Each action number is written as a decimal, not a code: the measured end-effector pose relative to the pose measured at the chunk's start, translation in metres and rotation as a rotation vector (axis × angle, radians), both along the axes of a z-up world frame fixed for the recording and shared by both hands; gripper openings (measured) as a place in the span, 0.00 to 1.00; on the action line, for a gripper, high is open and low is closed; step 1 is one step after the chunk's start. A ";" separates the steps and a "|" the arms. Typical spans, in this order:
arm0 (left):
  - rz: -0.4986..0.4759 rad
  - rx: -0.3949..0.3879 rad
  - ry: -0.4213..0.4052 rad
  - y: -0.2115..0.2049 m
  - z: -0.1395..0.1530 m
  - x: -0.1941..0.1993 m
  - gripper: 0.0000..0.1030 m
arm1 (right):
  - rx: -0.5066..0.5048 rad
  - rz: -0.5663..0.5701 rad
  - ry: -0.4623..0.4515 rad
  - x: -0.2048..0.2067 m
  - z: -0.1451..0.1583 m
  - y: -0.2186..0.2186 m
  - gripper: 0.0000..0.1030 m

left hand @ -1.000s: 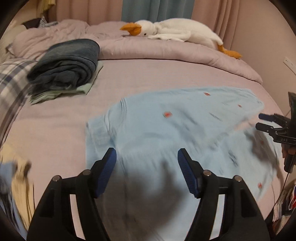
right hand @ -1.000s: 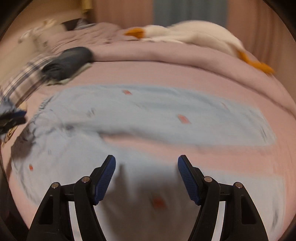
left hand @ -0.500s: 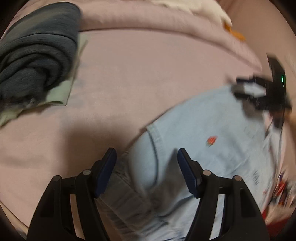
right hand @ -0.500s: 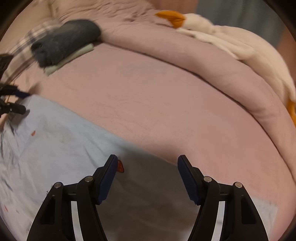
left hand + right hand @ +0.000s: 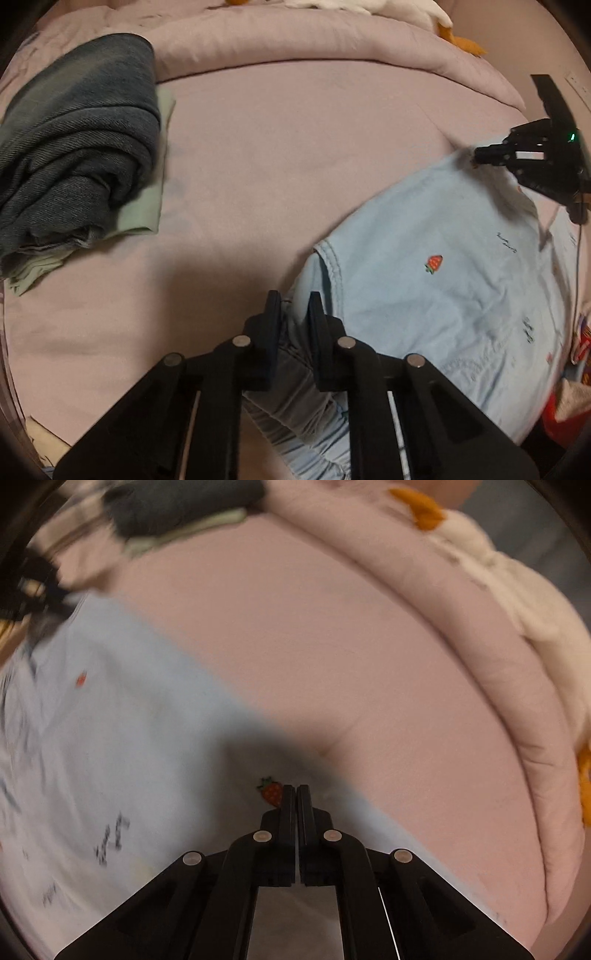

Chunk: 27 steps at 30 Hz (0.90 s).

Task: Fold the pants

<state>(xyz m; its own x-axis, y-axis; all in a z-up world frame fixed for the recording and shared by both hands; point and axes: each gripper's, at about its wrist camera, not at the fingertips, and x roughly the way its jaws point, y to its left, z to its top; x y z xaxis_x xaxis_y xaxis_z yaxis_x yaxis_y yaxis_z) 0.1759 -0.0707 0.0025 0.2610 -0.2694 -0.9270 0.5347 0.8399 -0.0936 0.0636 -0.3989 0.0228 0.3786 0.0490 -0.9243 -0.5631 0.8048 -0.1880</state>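
Light blue pants (image 5: 443, 288) with small strawberry prints lie on the pink bed (image 5: 277, 155). My left gripper (image 5: 294, 301) is shut on the bunched waistband corner of the pants at their left end. My right gripper (image 5: 296, 792) is shut on the pants' far edge, beside a strawberry print (image 5: 272, 793); the pants (image 5: 122, 738) spread out to its left. The right gripper also shows in the left wrist view (image 5: 480, 155), at the pants' far right edge. The left gripper shows blurred at the upper left of the right wrist view (image 5: 55, 598).
A stack of folded dark jeans (image 5: 77, 140) on a pale green garment (image 5: 144, 210) lies at the bed's left. A rolled pink duvet (image 5: 332, 48) and a white plush goose (image 5: 517, 590) lie along the back. Red items (image 5: 569, 406) sit past the bed's right edge.
Both grippers were open half a second ago and have closed on the pants, the left on the waistband corner, the right on the far edge. The pants' left end has bunched up.
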 end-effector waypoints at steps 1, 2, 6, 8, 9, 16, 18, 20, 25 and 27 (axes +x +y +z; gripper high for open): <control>0.011 0.023 0.017 -0.002 -0.009 0.003 0.13 | 0.020 -0.042 -0.007 0.002 0.001 -0.005 0.00; 0.015 0.039 0.019 -0.006 -0.015 0.002 0.13 | 0.013 -0.064 -0.001 0.004 -0.003 -0.008 0.00; 0.029 0.056 0.011 -0.010 -0.008 0.009 0.13 | -0.026 -0.113 0.016 -0.005 -0.028 -0.009 0.01; 0.013 0.062 -0.006 -0.012 0.002 0.007 0.14 | 0.048 -0.112 0.051 -0.010 -0.019 -0.014 0.01; 0.011 0.065 -0.013 -0.009 0.005 0.004 0.15 | 0.099 -0.095 0.056 -0.016 -0.010 -0.018 0.01; -0.021 0.077 0.013 -0.017 0.000 0.004 0.32 | 0.203 -0.059 0.079 -0.012 0.008 -0.046 0.52; -0.042 0.098 0.018 -0.015 -0.007 0.014 0.40 | 0.167 -0.039 0.091 0.009 0.005 -0.039 0.52; -0.040 0.091 0.026 -0.015 -0.009 0.024 0.47 | 0.137 -0.028 0.131 0.025 -0.004 -0.041 0.52; -0.036 0.061 0.037 -0.008 -0.006 0.040 0.46 | 0.149 -0.031 0.200 0.029 -0.024 -0.048 0.58; -0.066 0.084 0.008 -0.007 -0.002 0.034 0.30 | 0.135 0.014 0.200 0.020 -0.019 -0.040 0.28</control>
